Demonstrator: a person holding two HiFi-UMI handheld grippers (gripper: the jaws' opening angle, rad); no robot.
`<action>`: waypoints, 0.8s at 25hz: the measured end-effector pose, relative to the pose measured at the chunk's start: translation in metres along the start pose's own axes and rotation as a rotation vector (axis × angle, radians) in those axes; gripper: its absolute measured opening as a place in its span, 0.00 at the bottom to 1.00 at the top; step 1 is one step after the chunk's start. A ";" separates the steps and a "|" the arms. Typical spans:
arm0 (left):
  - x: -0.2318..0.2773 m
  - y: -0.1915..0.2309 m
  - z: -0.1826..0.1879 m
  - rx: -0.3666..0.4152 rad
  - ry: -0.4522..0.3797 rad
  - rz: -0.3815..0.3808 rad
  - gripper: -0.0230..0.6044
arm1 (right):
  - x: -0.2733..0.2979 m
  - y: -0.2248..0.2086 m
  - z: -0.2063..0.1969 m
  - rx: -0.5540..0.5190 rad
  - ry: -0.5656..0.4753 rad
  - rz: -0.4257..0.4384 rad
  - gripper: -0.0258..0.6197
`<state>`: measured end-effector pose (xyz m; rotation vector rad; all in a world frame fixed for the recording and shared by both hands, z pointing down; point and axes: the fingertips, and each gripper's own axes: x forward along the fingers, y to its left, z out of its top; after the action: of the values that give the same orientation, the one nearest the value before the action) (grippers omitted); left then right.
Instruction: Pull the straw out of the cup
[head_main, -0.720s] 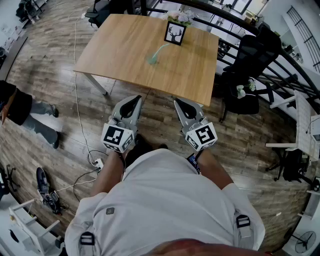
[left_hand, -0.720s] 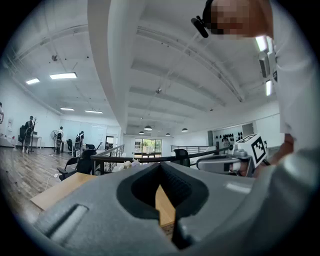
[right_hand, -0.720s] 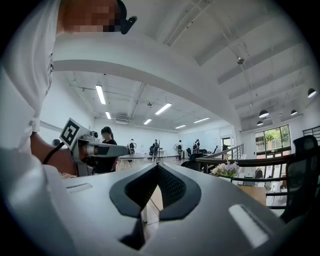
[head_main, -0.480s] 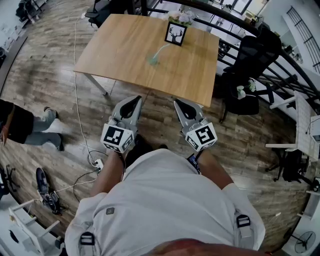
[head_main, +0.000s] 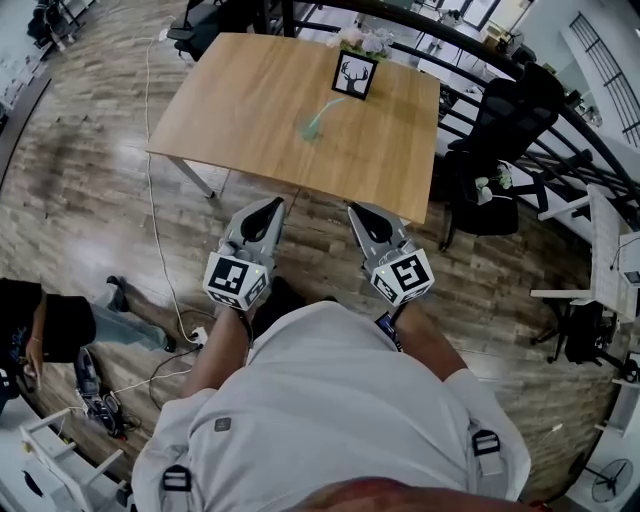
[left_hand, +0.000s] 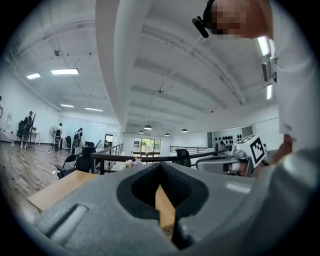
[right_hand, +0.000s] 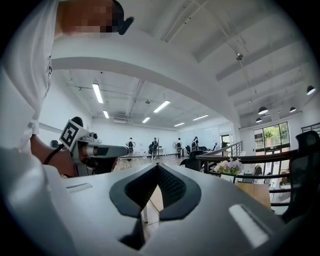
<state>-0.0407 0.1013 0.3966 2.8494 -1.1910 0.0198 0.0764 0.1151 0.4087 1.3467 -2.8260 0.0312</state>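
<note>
A pale green cup (head_main: 308, 126) stands on the wooden table (head_main: 230, 100), with its straw (head_main: 326, 105) leaning up and to the right. Both grippers are held level over the floor, short of the table's near edge and well apart from the cup. My left gripper (head_main: 271, 201) has its jaws together with nothing between them, and so does my right gripper (head_main: 357, 208). In the left gripper view the jaw tips (left_hand: 160, 165) meet, with the table (left_hand: 52, 189) beyond. The right gripper view shows its tips (right_hand: 158, 166) closed too. Neither gripper view shows the cup.
A framed deer picture (head_main: 354, 75) and flowers (head_main: 362, 40) stand at the table's far edge. A black office chair (head_main: 500, 120) sits right of the table by a railing. Cables and a power strip (head_main: 197, 327) lie on the floor at left, near a person (head_main: 55, 325).
The person at the left has walked toward the lower left corner. The head view has shifted slightly toward the table. Both grippers have kept their place and stayed shut.
</note>
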 end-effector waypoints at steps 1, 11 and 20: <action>0.001 0.006 -0.001 -0.003 -0.001 -0.002 0.04 | 0.006 -0.001 -0.001 0.004 0.004 -0.005 0.05; 0.008 0.092 0.002 -0.014 0.022 -0.062 0.04 | 0.095 -0.004 -0.006 0.029 0.046 -0.076 0.05; 0.019 0.134 -0.003 -0.029 0.050 -0.125 0.04 | 0.138 -0.008 -0.023 0.069 0.085 -0.136 0.06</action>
<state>-0.1229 -0.0057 0.4065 2.8736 -0.9947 0.0682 -0.0045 0.0039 0.4348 1.5099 -2.6814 0.1811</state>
